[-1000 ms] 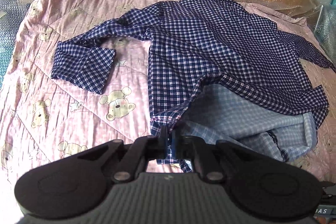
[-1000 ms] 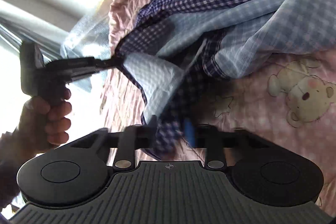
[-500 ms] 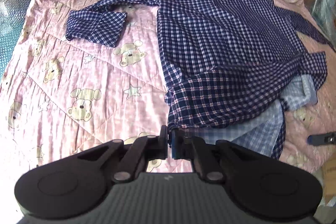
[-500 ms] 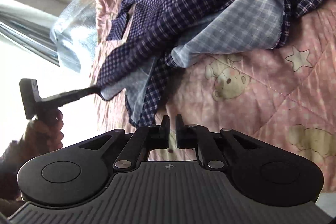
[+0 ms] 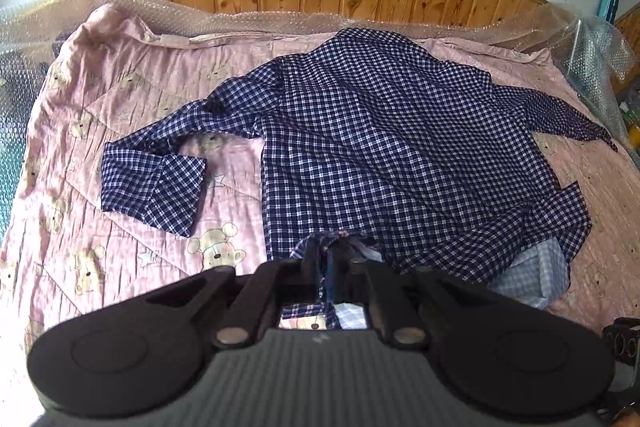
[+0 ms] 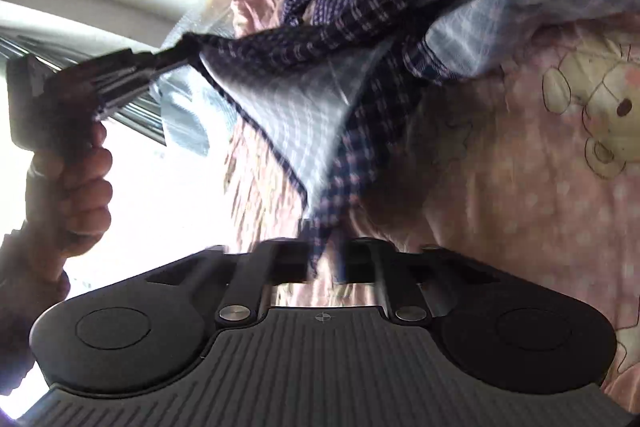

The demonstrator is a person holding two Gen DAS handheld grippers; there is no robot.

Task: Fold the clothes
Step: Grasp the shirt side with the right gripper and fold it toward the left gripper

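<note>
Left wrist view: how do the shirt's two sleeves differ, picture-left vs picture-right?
Picture-left sleeve is bent, its cuff doubled back toward the shirt; picture-right sleeve runs out straight. Picture-left sleeve looks wide and layered; picture-right sleeve tapers to a point. Both are navy check, flat on the quilt.

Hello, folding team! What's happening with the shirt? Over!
Left tool shut on shirt hem. Right tool shut on another hem corner. Shirt mostly flat on bed. Nothing in the way.
</note>
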